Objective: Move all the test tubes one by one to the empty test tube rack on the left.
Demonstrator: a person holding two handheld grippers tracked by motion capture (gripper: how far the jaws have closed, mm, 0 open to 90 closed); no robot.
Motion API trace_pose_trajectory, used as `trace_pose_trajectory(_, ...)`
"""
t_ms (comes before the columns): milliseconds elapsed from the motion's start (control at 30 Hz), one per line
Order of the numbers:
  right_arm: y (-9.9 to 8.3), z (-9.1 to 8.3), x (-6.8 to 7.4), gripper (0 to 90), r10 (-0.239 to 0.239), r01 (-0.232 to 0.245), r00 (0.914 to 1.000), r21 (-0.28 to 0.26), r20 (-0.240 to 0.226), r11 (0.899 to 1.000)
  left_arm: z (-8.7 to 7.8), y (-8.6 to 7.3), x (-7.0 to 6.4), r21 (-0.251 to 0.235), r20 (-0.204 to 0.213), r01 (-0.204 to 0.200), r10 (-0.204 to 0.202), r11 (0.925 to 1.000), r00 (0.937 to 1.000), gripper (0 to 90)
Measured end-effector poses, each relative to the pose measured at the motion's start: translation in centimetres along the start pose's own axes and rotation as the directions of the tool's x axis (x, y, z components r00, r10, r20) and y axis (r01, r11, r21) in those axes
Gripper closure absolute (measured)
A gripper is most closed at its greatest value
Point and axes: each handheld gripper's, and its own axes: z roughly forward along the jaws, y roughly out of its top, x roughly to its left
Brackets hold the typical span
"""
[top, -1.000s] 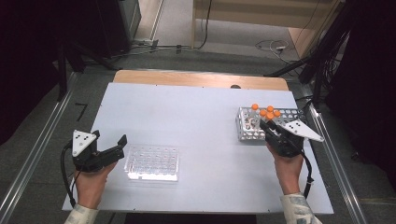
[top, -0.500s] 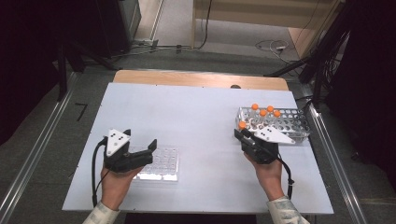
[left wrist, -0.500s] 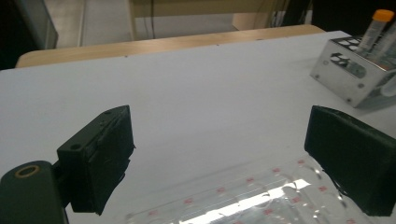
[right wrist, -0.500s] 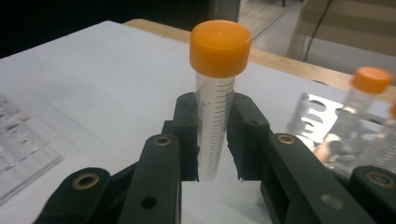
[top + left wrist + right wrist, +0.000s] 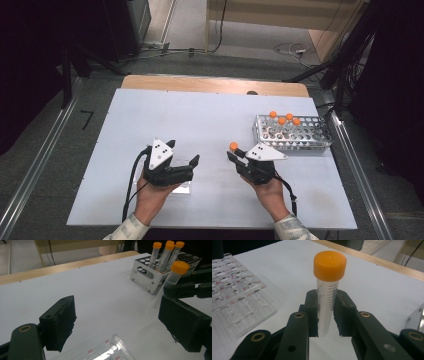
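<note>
A clear graduated tube with an orange cap (image 5: 327,297) stands upright between the jaws of my right gripper (image 5: 327,300), which is shut on it. From above, that tube (image 5: 233,146) and the right gripper (image 5: 236,156) hover left of the metal rack (image 5: 292,134). The rack holds three more orange-capped tubes (image 5: 282,120). My left gripper (image 5: 183,151) is open, above the far edge of a clear well plate (image 5: 184,188). In the left gripper view its pads (image 5: 61,320) stand wide apart, with the held tube (image 5: 170,280) beyond the right pad and a plate corner (image 5: 107,350) below.
The white table top (image 5: 200,120) stretches bare behind both grippers to a wooden strip (image 5: 210,85) at the far edge. The well plate (image 5: 237,297) lies left of the right gripper's jaws. A rack corner (image 5: 417,317) shows at that view's right edge.
The right gripper has come away from the rack to the left with a tube in it. The left gripper has moved right, over the well plate.
</note>
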Motion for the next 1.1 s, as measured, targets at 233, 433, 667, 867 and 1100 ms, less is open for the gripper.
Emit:
trace_pose_trajectory(233,0.0,0.3,0.7,71.8,-0.01,0.011,0.9998,0.004,-0.02,1.0,0.9,0.4,-0.9,0.004,0.041,0.003,-0.003,1.0,0.9991,16.3)
trace_pose_trajectory(433,0.0,0.6,1.4,71.7,-0.029,0.03,0.9985,0.016,-0.046,0.999,1.5,0.6,-2.0,-0.001,0.095,-0.005,0.006,1.0,0.9954,21.2)
trace_pose_trajectory(667,0.0,0.8,2.4,71.8,-0.047,0.049,0.9958,0.025,-0.079,0.999,2.2,0.9,-3.4,-0.007,0.146,-0.03,0.031,0.9995,0.9888,29.1)
trace_pose_trajectory(867,0.1,0.9,2.7,71.8,-0.058,0.061,0.9937,0.023,-0.096,0.998,2.9,0.7,-4.2,0.0,0.178,-0.052,0.051,0.9987,0.9828,42.1)
trace_pose_trajectory(1100,0.1,0.8,2.9,71.7,-0.061,0.064,0.9925,0.024,-0.106,0.998,3.2,0.7,-4.7,-0.005,0.192,-0.077,0.077,0.997,0.9783,62.5)
